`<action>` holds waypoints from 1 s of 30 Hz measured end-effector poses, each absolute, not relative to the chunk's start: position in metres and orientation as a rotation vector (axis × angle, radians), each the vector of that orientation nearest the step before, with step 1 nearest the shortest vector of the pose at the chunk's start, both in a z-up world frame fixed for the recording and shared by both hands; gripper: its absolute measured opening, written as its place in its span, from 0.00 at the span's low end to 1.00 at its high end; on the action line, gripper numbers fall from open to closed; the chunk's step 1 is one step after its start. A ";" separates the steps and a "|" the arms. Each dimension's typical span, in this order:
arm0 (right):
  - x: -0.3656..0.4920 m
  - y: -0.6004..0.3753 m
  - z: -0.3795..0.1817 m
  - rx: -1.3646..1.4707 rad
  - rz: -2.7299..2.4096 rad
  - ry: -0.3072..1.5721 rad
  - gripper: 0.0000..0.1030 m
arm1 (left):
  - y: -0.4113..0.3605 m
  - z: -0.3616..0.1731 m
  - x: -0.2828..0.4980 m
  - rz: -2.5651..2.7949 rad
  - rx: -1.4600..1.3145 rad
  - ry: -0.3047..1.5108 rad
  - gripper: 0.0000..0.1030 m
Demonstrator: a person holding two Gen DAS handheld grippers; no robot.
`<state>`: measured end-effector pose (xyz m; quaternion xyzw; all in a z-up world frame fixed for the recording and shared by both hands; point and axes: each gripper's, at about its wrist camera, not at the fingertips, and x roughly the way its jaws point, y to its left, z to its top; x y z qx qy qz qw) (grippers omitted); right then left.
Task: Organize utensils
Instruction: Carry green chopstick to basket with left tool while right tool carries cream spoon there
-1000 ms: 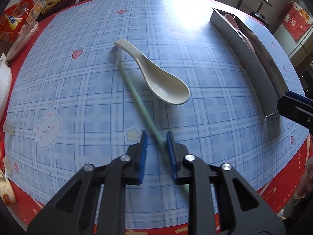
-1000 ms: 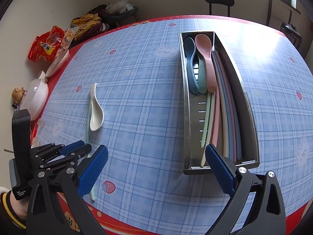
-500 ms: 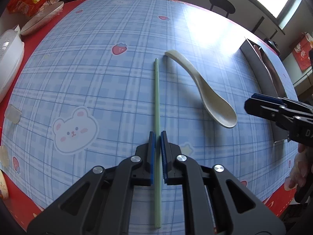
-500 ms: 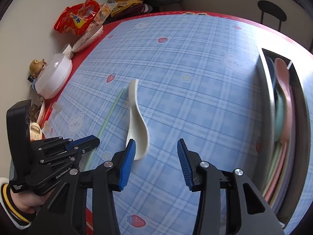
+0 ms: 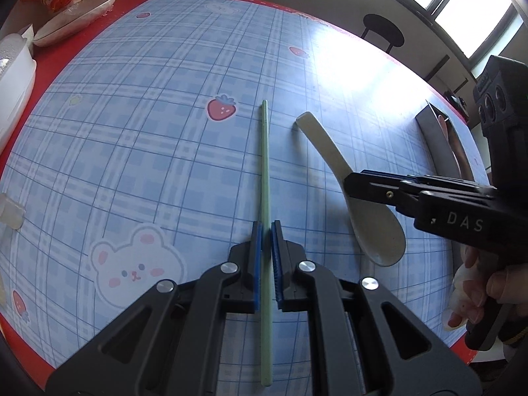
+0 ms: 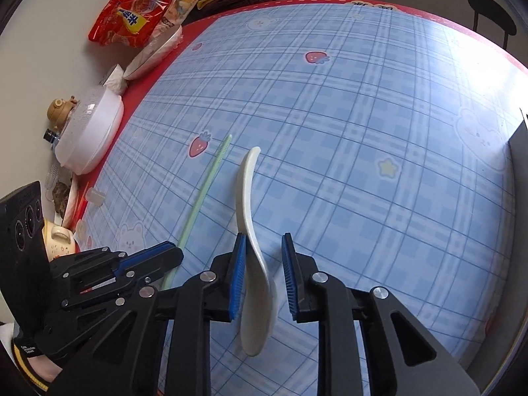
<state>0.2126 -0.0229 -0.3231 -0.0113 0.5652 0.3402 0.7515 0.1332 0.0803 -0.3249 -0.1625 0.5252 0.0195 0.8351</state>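
A pale green chopstick (image 5: pixel 265 178) lies lengthwise on the blue plaid tablecloth. My left gripper (image 5: pixel 266 231) is shut on the chopstick, the stick running between its blue pads. A cream soup spoon (image 5: pixel 363 204) lies to its right. My right gripper (image 6: pixel 263 244) straddles the spoon (image 6: pixel 254 237) where handle meets bowl, its jaws partly open with a gap on the right side. The right gripper shows in the left wrist view (image 5: pixel 349 181) over the spoon. The left gripper shows in the right wrist view (image 6: pixel 171 254) on the chopstick (image 6: pixel 204 194).
A steel utensil tray (image 5: pixel 435 138) stands at the far right, with a pink spoon inside. White lidded bowls (image 6: pixel 89 132), snack bags (image 6: pixel 132 16) and small cups (image 6: pixel 59 239) crowd the table's left red edge. A stool (image 5: pixel 382 29) stands beyond the table.
My right gripper has come down over the spoon and narrowed around it. My left gripper stays shut on the chopstick, and both views have swung left.
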 end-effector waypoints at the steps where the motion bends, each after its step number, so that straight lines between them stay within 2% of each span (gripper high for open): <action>1: 0.212 -0.020 -0.324 -0.028 0.751 1.242 0.18 | 0.083 -0.325 0.135 0.039 -0.352 1.111 0.11; 12: 0.201 -0.011 -0.325 -0.067 0.730 1.208 0.09 | 0.088 -0.328 0.131 0.025 -0.392 1.086 0.12; 18: 0.178 -0.025 -0.325 -0.052 0.691 1.189 0.08 | 0.083 -0.328 0.124 0.023 -0.358 1.065 0.12; 30: 0.127 -0.112 -0.326 0.174 0.578 1.205 0.08 | 0.077 -0.327 0.126 0.018 -0.297 1.061 0.12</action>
